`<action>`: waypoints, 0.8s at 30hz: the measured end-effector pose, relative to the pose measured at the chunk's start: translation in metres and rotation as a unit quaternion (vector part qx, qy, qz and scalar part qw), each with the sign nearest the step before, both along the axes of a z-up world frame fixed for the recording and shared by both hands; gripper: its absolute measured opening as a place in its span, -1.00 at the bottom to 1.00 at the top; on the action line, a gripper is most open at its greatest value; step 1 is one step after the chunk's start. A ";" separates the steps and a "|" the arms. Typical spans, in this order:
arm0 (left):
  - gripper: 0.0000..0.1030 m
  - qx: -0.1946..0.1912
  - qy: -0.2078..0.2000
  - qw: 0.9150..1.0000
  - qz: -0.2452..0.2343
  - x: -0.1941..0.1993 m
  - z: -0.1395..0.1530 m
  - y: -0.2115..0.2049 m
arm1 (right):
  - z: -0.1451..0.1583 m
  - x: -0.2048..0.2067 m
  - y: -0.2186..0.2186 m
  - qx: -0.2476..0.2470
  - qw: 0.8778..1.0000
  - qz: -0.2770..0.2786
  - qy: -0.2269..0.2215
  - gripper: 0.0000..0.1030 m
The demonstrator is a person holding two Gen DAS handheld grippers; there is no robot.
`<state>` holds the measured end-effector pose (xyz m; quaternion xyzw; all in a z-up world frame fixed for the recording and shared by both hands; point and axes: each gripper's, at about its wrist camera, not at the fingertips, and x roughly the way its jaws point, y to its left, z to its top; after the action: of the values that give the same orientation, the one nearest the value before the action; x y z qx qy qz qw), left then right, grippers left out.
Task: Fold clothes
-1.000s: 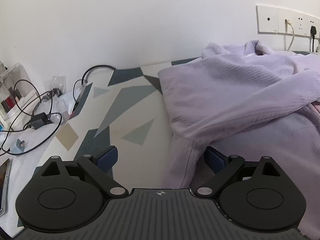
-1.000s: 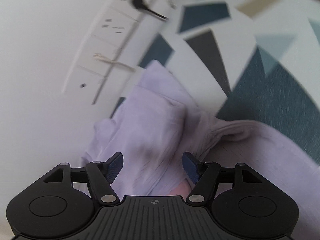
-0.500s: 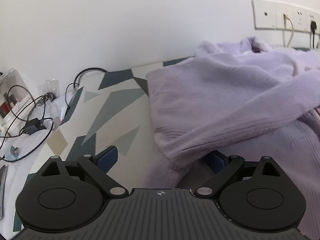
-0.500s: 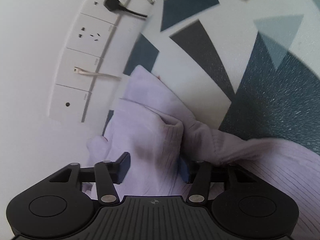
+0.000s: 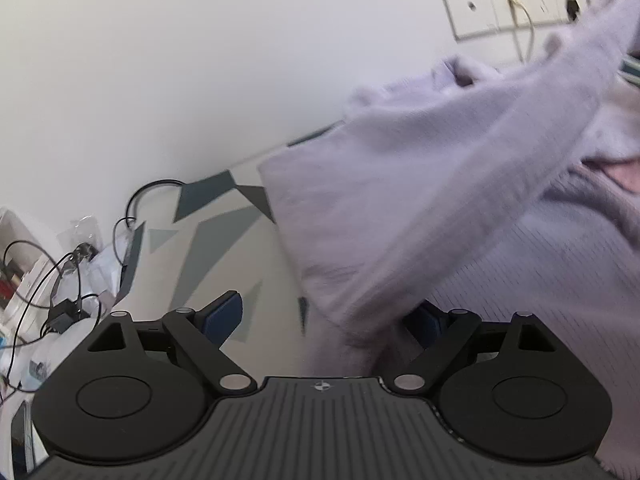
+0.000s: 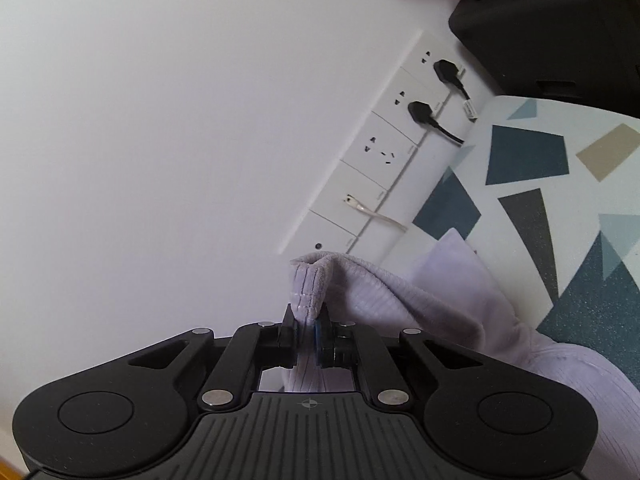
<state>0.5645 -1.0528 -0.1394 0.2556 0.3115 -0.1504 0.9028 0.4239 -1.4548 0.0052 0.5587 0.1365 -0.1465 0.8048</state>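
Right gripper [image 6: 306, 330] clamped tight on a ribbed cuff of the lilac sweater [image 6: 404, 312], pads nearly meeting, the fold poking up above the jaws and lifted toward the white wall beside the socket strip [image 6: 384, 160]. Two black plugs [image 6: 420, 111] seated in that strip, plus one pale cable. Left gripper [image 5: 324, 316] spread wide — blue pads well apart, gripping nothing, the right pad partly hidden behind a hanging, motion-blurred sleeve [image 5: 460, 184]. Rest of the sweater heaped on the table [image 5: 208, 248] with its geometric-patterned cover — grey and blue shards on cream. Tangle of black cables [image 5: 60, 280] at the table's far left edge.
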 end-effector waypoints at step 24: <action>0.20 -0.050 0.058 0.994 0.074 0.026 0.006 0.038 | -0.044 0.078 -0.027 -0.015 0.991 0.006 0.135 -0.87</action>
<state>0.5909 -1.0153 -0.1333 0.1772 0.3735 -0.1136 0.9034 0.5017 -1.4820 -0.0392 0.5209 0.2452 -0.2175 0.7881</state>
